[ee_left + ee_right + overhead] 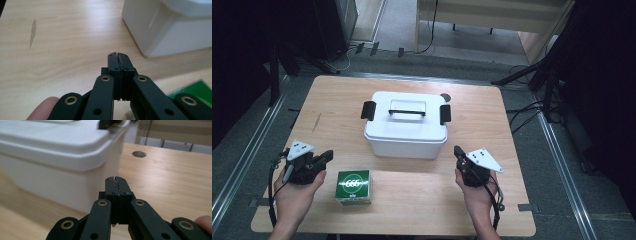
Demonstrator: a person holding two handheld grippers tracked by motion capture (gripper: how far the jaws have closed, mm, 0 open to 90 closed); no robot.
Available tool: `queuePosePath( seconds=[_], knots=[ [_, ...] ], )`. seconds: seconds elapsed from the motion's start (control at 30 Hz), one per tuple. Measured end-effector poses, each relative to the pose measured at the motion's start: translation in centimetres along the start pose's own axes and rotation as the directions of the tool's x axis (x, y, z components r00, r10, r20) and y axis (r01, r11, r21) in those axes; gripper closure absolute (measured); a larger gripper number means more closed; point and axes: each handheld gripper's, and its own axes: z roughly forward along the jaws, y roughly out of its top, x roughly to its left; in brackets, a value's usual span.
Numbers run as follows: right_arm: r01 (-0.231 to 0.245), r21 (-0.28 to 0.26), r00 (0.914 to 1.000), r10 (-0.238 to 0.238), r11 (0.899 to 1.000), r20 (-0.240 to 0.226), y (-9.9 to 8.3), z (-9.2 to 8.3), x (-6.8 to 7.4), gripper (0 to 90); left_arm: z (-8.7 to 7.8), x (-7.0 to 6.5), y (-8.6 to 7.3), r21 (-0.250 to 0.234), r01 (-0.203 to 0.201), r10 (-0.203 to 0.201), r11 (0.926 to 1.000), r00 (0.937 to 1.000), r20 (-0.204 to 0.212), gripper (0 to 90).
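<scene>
A white lidded storage box [406, 125] with black side latches and a handle on its lid stands in the middle of the wooden table [342, 95]. In front of it, toward the left, lies a small green box [354, 186]. My left gripper [329, 154] is held low at the table's front left, shut with nothing between its jaws; its tips [117, 54] point toward the white box's corner [160, 32]. My right gripper [457, 150] is shut and empty at the front right, its tips [116, 179] close beside the white box's wall [55, 182].
A round cable hole [139, 154] is cut in the tabletop behind the white box. A dark streak [32, 32] marks the wood at the left. Stands and cables crowd the floor around the table.
</scene>
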Motion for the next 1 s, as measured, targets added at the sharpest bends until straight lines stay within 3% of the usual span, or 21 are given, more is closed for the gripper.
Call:
queuePosePath(
  seconds=[0.13,0.17,0.2,0.3,0.4,0.43,0.6,0.8,1.0],
  knots=[
    [0.016,0.013,0.9967,-0.015,1.0,-0.08,-0.8,-0.3,2.2,90.0,-0.9,-0.2,-2.0,0.006,0.001,-0.001,1.0,0.9998,-0.022,90.0],
    [0.016,0.013,0.9967,-0.015,1.0,-0.08,-0.8,-0.3,2.2,90.0,-0.9,-0.2,-2.0,0.006,0.001,-0.001,1.0,0.9998,-0.022,90.0],
    [0.033,0.02,0.9926,-0.03,0.999,-0.117,-1.1,-0.2,3.6,90.0,-1.3,-0.3,-2.7,0.007,-0.005,0.005,1.0,0.9995,-0.032,90.0],
    [0.073,0.019,0.9819,-0.068,0.997,-0.177,-1.5,0.1,5.9,90.0,-1.6,-0.6,-3.7,0.013,-0.005,0.005,0.9999,0.9996,-0.029,90.0],
    [0.078,0.03,0.9707,-0.069,0.996,-0.23,-2.0,0.6,8.1,90.0,-1.7,-1.0,-4.5,0.027,-0.013,0.013,0.9996,0.9998,-0.017,90.0],
    [0.078,0.03,0.9707,-0.069,0.996,-0.23,-2.0,0.6,8.1,90.0,-1.7,-1.0,-4.5,0.027,-0.013,0.013,0.9996,0.9998,-0.017,90.0],
    [0.068,0.052,0.9573,-0.05,0.996,-0.285,-2.9,1.8,11.3,90.0,-2.0,-1.6,-5.6,0.046,-0.004,0.003,0.9989,0.9999,0.016,90.0],
    [0.081,0.08,0.9364,-0.049,0.993,-0.347,-3.8,2.6,14.3,90.0,-2.2,-2.1,-6.4,0.062,-0.014,0.012,0.998,0.9996,0.027,90.0],
    [0.094,0.117,0.9168,-0.04,0.989,-0.397,-4.5,3.2,16.3,90.0,-1.9,-2.8,-6.7,0.074,-0.009,0.005,0.9972,0.9983,0.058,90.0]
  ],
)
